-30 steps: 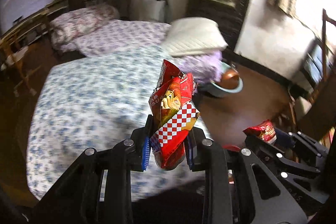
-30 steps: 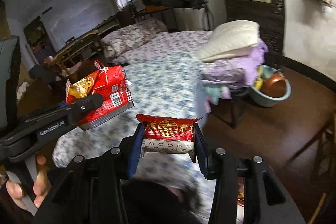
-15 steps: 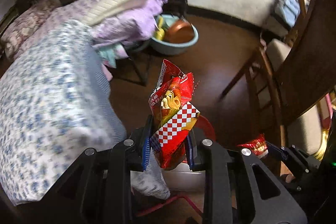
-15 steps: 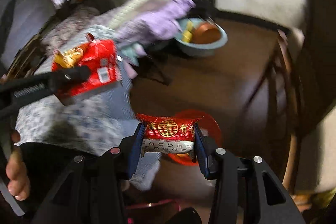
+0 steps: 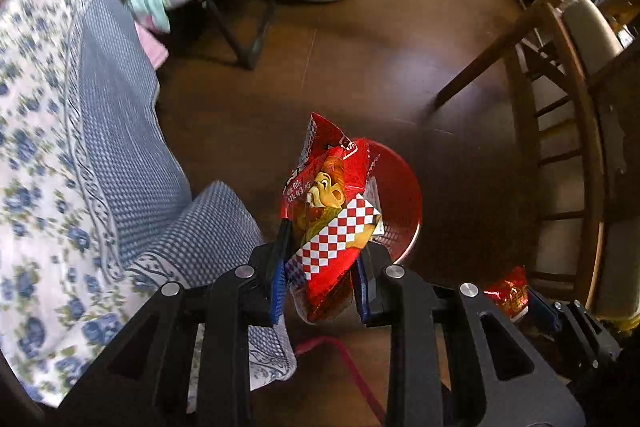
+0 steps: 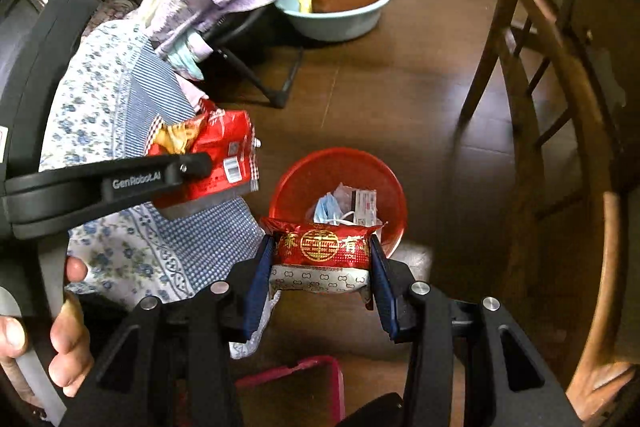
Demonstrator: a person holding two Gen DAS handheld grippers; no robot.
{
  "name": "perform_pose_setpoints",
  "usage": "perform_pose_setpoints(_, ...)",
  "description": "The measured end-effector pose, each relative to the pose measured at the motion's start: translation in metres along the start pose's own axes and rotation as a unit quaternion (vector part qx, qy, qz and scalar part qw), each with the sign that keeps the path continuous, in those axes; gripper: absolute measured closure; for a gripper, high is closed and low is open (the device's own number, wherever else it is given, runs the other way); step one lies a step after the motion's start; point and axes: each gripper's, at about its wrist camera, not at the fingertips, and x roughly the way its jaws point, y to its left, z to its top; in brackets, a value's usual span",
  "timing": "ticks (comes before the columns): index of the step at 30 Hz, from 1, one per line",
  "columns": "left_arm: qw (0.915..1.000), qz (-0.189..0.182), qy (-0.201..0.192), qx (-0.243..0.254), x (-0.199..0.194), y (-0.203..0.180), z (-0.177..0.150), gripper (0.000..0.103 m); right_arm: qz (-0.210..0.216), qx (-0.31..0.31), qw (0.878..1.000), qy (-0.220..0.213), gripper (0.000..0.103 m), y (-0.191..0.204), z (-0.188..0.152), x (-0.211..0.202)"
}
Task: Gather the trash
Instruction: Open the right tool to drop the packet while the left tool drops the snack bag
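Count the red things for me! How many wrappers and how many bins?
Red crinkly plastic snack wrappers: 2, the checkered chip bag and the gold-emblem packet
Red round plastic bins: 1
Total: 3

Snack bag (image 5: 334, 223) showing red with a red-and-white checked band and a yellow-brown cartoon figure; small packet (image 6: 323, 255) showing red with a gold emblem over a silver patterned base; bin (image 6: 376, 187) appearing red; bedcover (image 5: 60, 147) displaying blue flowers on white with a blue-checked border; basin (image 6: 344, 23) appearing pale blue; floor (image 5: 360, 67) showing dark brown.
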Motion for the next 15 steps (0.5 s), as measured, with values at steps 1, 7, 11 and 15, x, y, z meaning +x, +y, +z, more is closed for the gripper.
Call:
perform_pose_setpoints(1, 1.0, 0.004, 0.002, 0.003, 0.004, 0.0, 0.001, 0.075, -0.001, 0.001, 1.0, 0.003, 0.057, 0.001, 0.001, 0.004)
perform_pose_setpoints(7, 0.9996, 0.006, 0.019, 0.021, 0.034, -0.004, 0.005, 0.075, -0.001, 0.009, 1.0, 0.015, 0.057, -0.001, 0.017, 0.042)
perform_pose_setpoints(11, 0.9995, -0.004, 0.031, -0.003, 0.05, 0.006, 0.016, 0.075, -0.006, 0.02, 0.999, 0.031, 0.057, -0.006, 0.025, 0.092)
perform_pose_setpoints(15, 0.9986, -0.014, 0.045, -0.024, 0.066, 0.014, 0.021, 0.075, -0.019, 0.031, 0.998, 0.045, 0.053, -0.013, 0.031, 0.125)
